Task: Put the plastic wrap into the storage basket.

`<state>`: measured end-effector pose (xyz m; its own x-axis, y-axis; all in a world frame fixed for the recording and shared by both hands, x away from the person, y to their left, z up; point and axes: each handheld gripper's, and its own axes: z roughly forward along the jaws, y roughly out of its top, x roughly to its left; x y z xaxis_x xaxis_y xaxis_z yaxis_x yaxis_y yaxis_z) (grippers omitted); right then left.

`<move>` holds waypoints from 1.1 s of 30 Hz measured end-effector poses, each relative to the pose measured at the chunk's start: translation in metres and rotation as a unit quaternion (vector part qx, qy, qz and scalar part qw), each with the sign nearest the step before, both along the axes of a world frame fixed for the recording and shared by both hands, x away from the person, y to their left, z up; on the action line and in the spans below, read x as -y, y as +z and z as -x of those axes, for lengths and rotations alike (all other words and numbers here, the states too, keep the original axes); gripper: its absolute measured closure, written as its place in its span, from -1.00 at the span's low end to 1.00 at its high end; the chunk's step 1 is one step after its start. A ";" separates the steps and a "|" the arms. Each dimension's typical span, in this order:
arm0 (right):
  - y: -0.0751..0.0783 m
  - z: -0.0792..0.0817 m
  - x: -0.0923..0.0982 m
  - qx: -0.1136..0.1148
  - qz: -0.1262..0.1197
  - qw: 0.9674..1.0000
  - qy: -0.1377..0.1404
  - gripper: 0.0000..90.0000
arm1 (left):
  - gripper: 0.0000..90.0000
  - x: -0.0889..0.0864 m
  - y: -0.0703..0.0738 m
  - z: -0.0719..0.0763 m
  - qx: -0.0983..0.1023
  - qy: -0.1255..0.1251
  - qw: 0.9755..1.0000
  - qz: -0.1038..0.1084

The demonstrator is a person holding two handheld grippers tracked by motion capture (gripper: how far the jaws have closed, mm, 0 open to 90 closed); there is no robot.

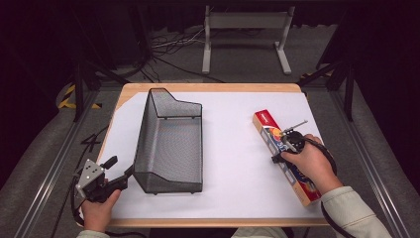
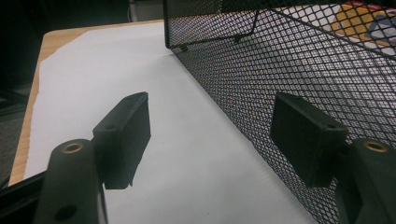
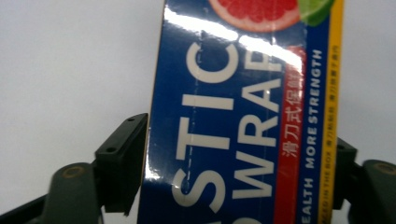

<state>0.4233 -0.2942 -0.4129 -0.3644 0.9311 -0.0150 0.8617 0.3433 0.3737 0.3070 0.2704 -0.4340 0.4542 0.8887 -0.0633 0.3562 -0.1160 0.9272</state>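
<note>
Right gripper: as the box lies on the desk, it is clamped between the jaws.
Left gripper: jaws held open beside the basket.

Bench and floor
White sheet covers the wooden table; beyond it — cables and a grey stand on carpet.

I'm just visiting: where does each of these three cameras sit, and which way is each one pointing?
High view: above the person's side, looking forward and down on the table; both forearms and hands enter below.
Left gripper view: on the left gripper, looking along its black fingers at the mesh basket.
Right gripper view: on the right gripper, looking down at the plastic wrap box between its fingers.
Shared: basket and box both appear from above too.
</note>
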 end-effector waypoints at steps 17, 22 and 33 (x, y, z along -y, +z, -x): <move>0.005 0.005 -0.002 -0.004 -0.011 0.999 -0.053 -0.11 | -0.34 -0.001 0.000 0.000 0.000 0.001 1.000 -0.001; 0.016 0.006 -0.003 0.005 -0.027 0.998 -0.055 -0.11 | -0.34 0.000 0.001 0.001 0.000 0.001 1.000 -0.002; 0.050 0.009 -0.002 0.023 -0.049 0.997 -0.064 -0.11 | -0.34 0.001 0.000 0.000 -0.001 0.005 1.000 -0.004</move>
<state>0.4148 -0.2918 -0.3627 -0.2445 0.9676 0.0633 0.8769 0.1928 0.4402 0.3071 0.2699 -0.4337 0.4450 0.8937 -0.0576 0.3588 -0.1190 0.9258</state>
